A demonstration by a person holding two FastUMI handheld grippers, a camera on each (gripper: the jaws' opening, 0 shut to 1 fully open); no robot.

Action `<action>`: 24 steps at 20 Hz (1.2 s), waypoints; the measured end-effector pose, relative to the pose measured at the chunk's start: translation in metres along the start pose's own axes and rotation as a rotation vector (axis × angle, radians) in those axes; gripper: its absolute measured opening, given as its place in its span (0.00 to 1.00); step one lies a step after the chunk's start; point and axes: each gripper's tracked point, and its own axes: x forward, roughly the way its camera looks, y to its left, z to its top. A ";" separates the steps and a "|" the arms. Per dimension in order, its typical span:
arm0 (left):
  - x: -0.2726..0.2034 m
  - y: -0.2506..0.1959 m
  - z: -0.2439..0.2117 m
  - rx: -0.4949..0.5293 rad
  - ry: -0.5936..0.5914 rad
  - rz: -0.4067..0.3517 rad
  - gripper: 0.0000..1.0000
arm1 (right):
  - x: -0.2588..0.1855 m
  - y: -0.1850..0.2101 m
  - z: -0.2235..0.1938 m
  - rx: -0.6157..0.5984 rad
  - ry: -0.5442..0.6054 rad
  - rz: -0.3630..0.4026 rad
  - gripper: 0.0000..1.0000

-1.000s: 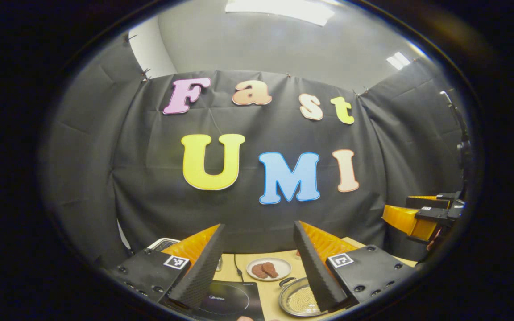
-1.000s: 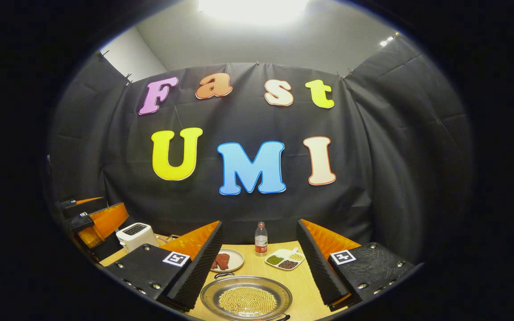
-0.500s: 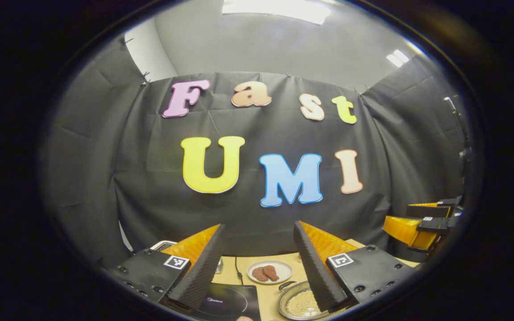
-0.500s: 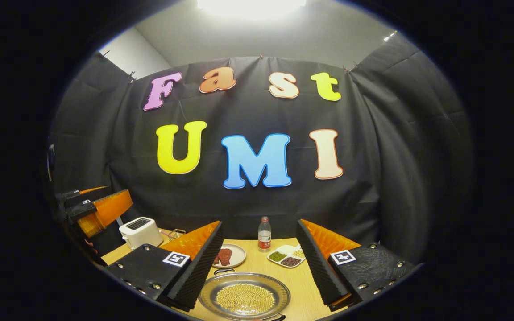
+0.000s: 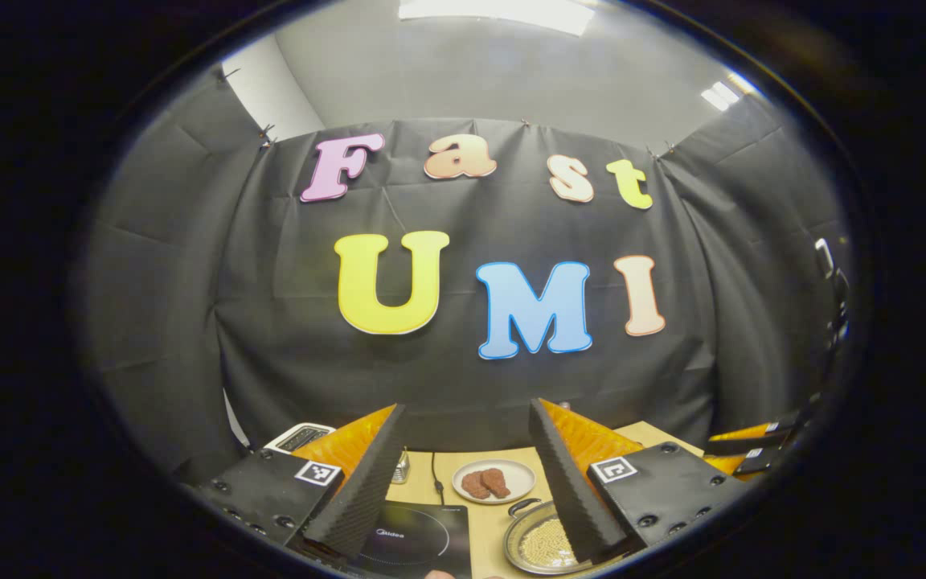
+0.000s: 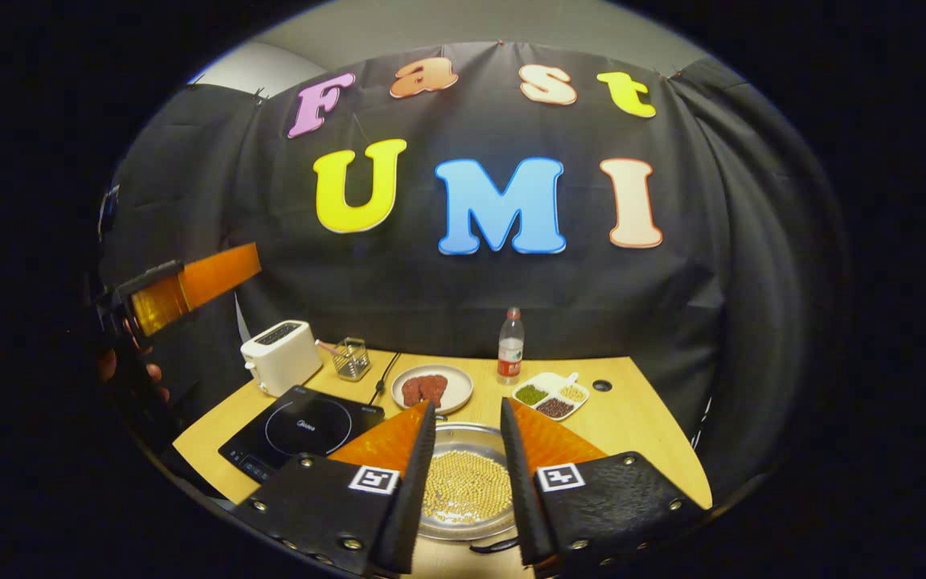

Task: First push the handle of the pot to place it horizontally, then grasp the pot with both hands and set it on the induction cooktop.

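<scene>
The pot (image 6: 463,482) is a shallow silver pan of yellow beans on the wooden table (image 6: 640,418). One dark loop handle (image 6: 495,547) points toward me and another (image 5: 523,507) shows at its far rim. The black induction cooktop (image 6: 302,426) lies to the pot's left. My right gripper (image 6: 467,404) hovers above the pot, its jaws narrowed but apart, nothing between them. My left gripper (image 5: 467,410) is open wide and held high above the cooktop (image 5: 411,539) and pot (image 5: 539,543); from the right gripper view it (image 6: 190,281) is at the far left.
A white toaster (image 6: 280,366) and a wire basket (image 6: 350,358) stand behind the cooktop. A plate of meat (image 6: 431,388), a bottle (image 6: 510,346) and a divided dish of beans (image 6: 551,396) sit behind the pot. A cord runs to the cooktop.
The right gripper has tipped downward so more of the tabletop shows, and its jaws have closed to about half their gap. The left gripper has barely moved.
</scene>
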 end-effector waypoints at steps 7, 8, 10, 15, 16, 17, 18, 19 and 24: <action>-0.003 0.011 -0.014 0.009 0.029 0.029 0.99 | 0.009 0.016 -0.082 0.023 0.267 0.110 0.05; -0.005 0.014 -0.016 0.008 0.035 0.035 0.95 | 0.009 0.018 -0.097 0.042 0.314 0.122 0.05; -0.004 0.018 -0.020 0.003 0.046 0.044 0.97 | 0.006 0.021 -0.126 0.061 0.400 0.143 0.05; -0.004 0.021 -0.030 -0.007 0.070 0.059 0.95 | 0.000 0.024 -0.186 0.024 0.592 0.187 0.05; -0.005 0.021 -0.033 -0.009 0.076 0.061 0.95 | -0.001 0.025 -0.194 0.015 0.614 0.193 0.06; -0.006 0.020 -0.035 -0.010 0.081 0.061 0.95 | -0.002 0.026 -0.204 0.004 0.637 0.195 0.06; -0.005 0.020 -0.035 -0.009 0.086 0.062 0.95 | -0.001 0.025 -0.211 -0.006 0.659 0.195 0.05; -0.005 0.020 -0.037 -0.008 0.090 0.064 0.95 | -0.002 0.027 -0.219 -0.010 0.679 0.198 0.05; -0.006 0.021 -0.041 -0.006 0.107 0.076 0.99 | 0.004 0.021 -0.243 -0.021 0.741 0.176 0.06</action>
